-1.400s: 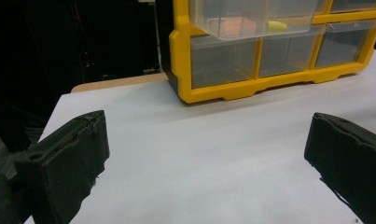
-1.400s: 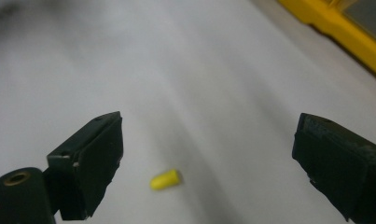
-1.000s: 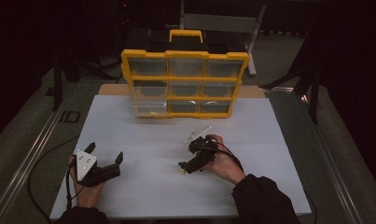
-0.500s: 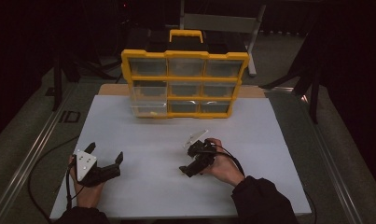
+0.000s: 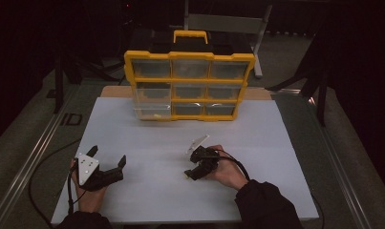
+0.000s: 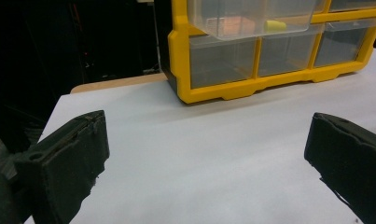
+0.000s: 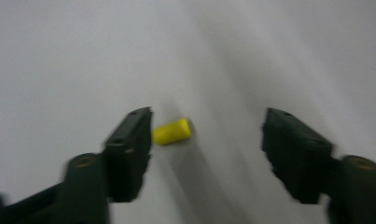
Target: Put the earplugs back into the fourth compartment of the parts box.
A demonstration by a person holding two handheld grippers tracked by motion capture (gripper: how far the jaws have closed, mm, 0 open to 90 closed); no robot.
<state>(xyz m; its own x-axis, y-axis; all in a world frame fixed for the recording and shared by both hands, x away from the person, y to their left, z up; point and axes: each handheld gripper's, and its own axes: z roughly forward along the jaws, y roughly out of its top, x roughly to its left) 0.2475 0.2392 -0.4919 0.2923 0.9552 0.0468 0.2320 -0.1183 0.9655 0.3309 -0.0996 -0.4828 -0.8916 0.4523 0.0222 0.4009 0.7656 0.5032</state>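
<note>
Small yellow foam plug (image 7: 172, 131) lying on the white tabletop (image 5: 276, 138), between the jaws of the right gripper (image 7: 206, 135) and touching one of them; these jaws, just closing, remain apart. Left gripper (image 5: 106, 160): jaws spread wide, well apart from the plug.

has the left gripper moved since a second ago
No. The left gripper sits at the same spot near the white mat's front left corner, equally far from the yellow organizer.

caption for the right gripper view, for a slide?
Right gripper closing around a small yellow plug on the white table; plug against one jaw, the other still apart.
</note>
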